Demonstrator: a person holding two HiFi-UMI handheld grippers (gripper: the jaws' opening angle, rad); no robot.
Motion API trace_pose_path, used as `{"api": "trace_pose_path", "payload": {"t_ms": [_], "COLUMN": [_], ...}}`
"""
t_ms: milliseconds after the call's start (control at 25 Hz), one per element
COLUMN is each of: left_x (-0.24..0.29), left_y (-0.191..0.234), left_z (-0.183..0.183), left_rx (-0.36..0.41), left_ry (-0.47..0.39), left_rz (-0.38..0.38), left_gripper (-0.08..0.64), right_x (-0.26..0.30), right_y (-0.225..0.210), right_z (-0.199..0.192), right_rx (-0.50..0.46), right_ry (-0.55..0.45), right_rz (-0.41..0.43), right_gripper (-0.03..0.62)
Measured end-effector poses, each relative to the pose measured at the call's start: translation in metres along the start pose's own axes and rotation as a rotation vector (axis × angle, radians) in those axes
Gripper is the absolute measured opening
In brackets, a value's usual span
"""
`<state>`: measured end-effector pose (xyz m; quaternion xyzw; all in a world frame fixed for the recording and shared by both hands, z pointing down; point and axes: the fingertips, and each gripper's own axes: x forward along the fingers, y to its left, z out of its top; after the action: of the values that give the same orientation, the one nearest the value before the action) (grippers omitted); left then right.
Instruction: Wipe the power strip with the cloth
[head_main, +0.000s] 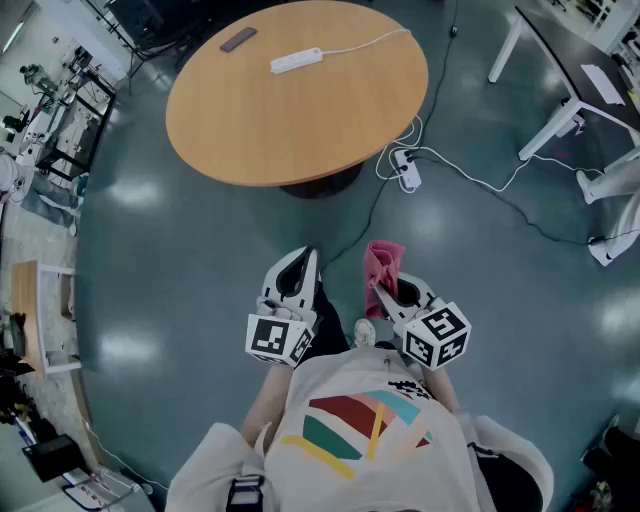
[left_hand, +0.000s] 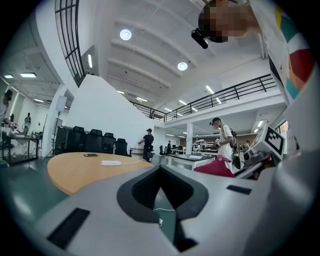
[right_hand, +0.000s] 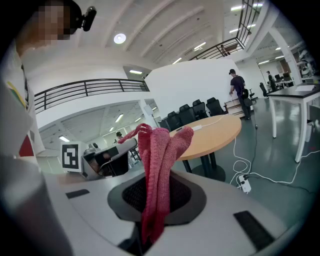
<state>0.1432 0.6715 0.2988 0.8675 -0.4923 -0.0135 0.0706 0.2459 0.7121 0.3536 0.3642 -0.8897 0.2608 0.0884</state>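
Power strip (head_main: 296, 60), one on table (head_main: 280, 130); one cloth (head_main: 385, 258) in right gripper (head_main: 382, 290)

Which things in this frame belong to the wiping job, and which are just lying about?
Job: white power strip on the round wooden table; pink knitted cloth clamped in the right gripper.
Lying about: dark flat device on the table; white socket block with cables on the floor.

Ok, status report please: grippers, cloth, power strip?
Left gripper shut, empty. Right gripper shut on pink cloth. Power strip on round table, well ahead. Corded plug block on floor by table base.
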Motion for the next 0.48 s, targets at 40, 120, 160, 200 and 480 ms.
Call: {"api": "trace_pose_path", "payload": {"t_ms": [40, 120, 160, 200, 480], "left_x": [0.010, 0.031, 0.041, 0.051, 0.147], "left_y": [0.011, 0.036, 0.052, 0.072, 0.234], "left_z": [0.001, 0.004, 0.006, 0.007, 0.030], "left_rx": [-0.010, -0.020, -0.017, -0.014, -0.025], "left_ry": [0.001, -0.003, -0.007, -0.008, -0.041], "left_rz": [-0.003, -0.011, -0.013, -0.010, 0.051], "left_gripper": [0.029, 0.029, 0.029, 0.029, 0.029], "right_x": [0.011, 0.037, 0.054, 0.073, 0.242], "right_y": [-0.008, -0.024, -0.031, -0.037, -0.073], "right_z": [0.005, 0.016, 0.023, 0.031, 0.123], "right_rx": [0.012, 0.030, 0.034, 0.034, -0.031], "right_ry": [0.009, 0.025, 0.032, 0.039, 0.077], "right_rz": [-0.008, -0.022, -0.026, -0.029, -0.022], "right_gripper": [0.040, 0.038, 0.040, 0.040, 0.040]}}
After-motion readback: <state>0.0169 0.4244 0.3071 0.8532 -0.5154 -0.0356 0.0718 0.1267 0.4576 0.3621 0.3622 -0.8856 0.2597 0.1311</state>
